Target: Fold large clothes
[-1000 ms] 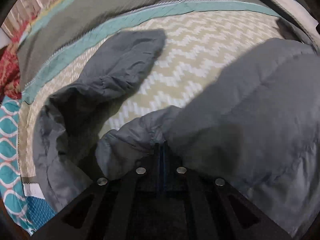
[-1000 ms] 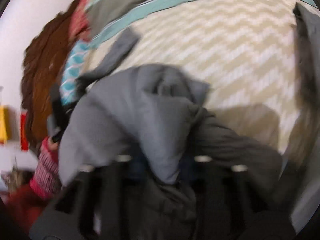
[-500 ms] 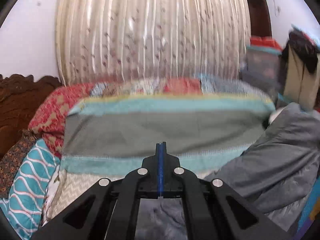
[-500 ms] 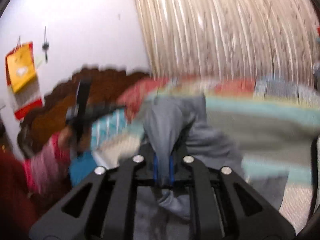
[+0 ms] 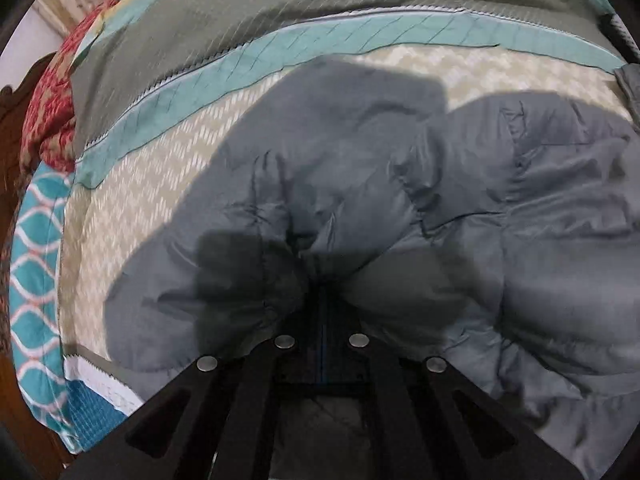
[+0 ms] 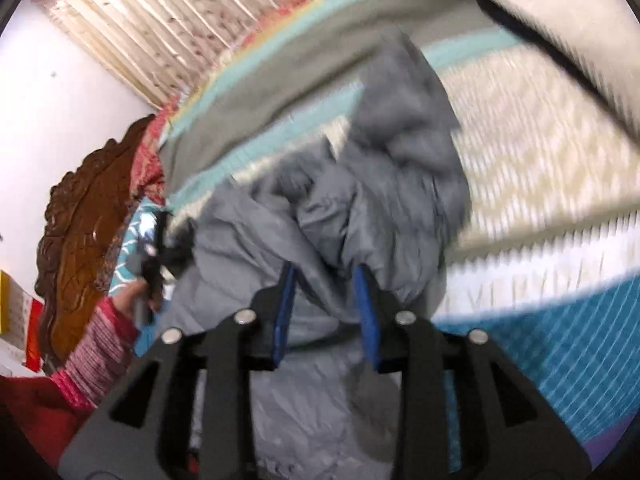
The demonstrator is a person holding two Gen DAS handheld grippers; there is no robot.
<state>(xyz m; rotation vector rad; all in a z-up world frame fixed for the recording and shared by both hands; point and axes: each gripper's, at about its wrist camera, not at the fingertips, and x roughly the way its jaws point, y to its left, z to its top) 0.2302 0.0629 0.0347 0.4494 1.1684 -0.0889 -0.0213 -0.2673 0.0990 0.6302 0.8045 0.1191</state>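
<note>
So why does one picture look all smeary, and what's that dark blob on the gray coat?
Right wrist view: motion blur streaks the bedspread and gray jacket. Left wrist view: sharper, only slightly smeared; the dark blob is a shadow on the jacket, likely cast by the left gripper; the fisheye lens curves the stripes.

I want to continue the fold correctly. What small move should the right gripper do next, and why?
Probably draw the right gripper back from the grey jacket. It stands open with bunched fabric loose between its blue pads, while the left gripper is shut on the jacket, which lies on the bedspread.
</note>
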